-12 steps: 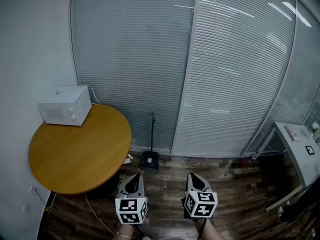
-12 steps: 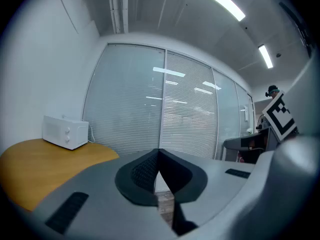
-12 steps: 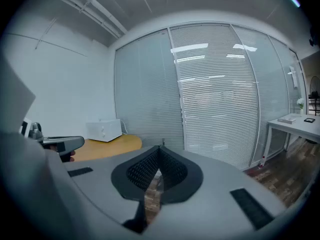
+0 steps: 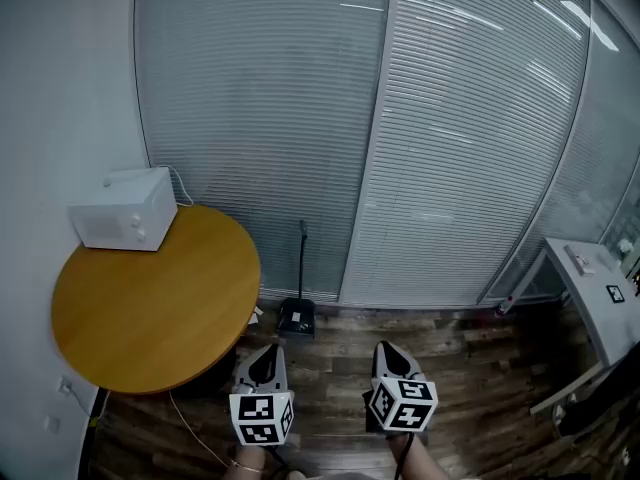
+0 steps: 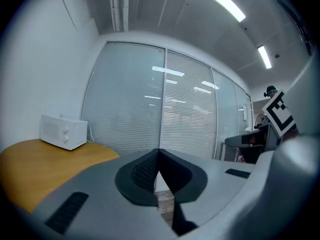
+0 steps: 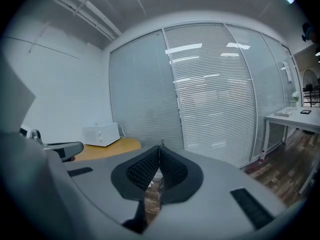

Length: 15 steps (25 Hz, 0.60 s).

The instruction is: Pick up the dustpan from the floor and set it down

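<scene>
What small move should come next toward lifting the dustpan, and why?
Probably reach the left tongs forward, opening them: they are shut and empty, and the dustpan stands on the floor just ahead of them, untouched.

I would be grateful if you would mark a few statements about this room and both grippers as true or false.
1. The dustpan stands on the floor at the foot of the blinds, with its handle upright. True.
2. The left gripper is holding the dustpan. False: its jaws are together on nothing, and the dustpan stands apart, ahead of it.
3. The microwave sits on the round table. True.
4. The right gripper has its jaws wide apart. False: they are together with nothing between them.
</scene>
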Tool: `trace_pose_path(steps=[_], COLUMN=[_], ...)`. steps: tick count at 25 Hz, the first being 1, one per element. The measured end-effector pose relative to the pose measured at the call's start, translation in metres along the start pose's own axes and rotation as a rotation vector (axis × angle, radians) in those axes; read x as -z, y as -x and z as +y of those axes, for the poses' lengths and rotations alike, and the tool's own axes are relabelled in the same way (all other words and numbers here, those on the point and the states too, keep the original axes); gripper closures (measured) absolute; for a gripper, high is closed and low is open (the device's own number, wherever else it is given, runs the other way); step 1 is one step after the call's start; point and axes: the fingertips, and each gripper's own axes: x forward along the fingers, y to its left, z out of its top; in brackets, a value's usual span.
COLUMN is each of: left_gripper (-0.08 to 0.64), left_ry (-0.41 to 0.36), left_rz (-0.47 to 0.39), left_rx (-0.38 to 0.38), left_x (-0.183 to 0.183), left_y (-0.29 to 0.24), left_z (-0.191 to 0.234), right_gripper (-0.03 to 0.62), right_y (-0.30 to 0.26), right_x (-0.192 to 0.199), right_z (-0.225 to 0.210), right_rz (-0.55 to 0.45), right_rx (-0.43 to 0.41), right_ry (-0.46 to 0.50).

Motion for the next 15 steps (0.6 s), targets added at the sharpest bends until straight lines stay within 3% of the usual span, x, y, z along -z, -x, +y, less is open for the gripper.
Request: trace_pose_path(steps=[15], left_gripper=[0.543], left_ry=[0.002], left_rz=[0.028], left_rx=[0.012], left_x=[0.015], left_y=[-0.034], left_z=[0.016], right_gripper=[0.56], right_y=[-0.023], right_x=[0.008], right_z=[-0.014], right_rz=[0.014], right_rx=[0.054], right_ry=[-0.024])
